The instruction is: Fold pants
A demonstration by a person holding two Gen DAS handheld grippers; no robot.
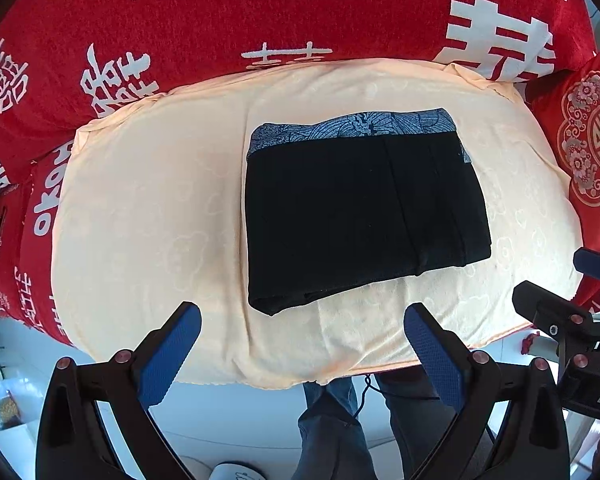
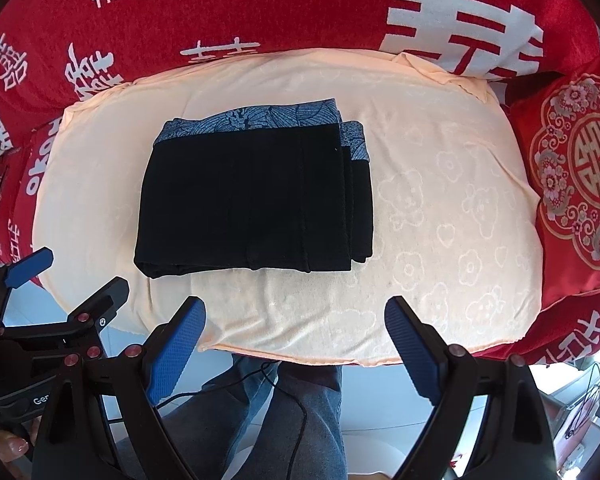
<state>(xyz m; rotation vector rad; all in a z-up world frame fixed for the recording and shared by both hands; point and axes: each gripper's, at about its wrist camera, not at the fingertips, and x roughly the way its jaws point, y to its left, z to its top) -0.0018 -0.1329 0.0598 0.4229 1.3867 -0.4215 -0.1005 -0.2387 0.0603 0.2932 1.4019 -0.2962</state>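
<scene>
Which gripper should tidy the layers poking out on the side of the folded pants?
Probably the right gripper. The black pants show stepped, uneven layers on their right edge, the side nearer it. The left gripper hangs open near the other front corner.

Black pants (image 1: 360, 216) lie folded flat, patterned waistband showing.

The folded pants (image 1: 364, 208) sit as a low block on the peach towel (image 1: 148, 208), with bare towel open on every side: a wide stretch to their left, a narrower one to their right, and a clear strip along the near edge. Behind, the red blanket (image 1: 260, 20) rises as a soft wall. A red cushion (image 2: 580, 184) closes the right side. Both grippers hang off the near edge, jaws wide apart.
</scene>
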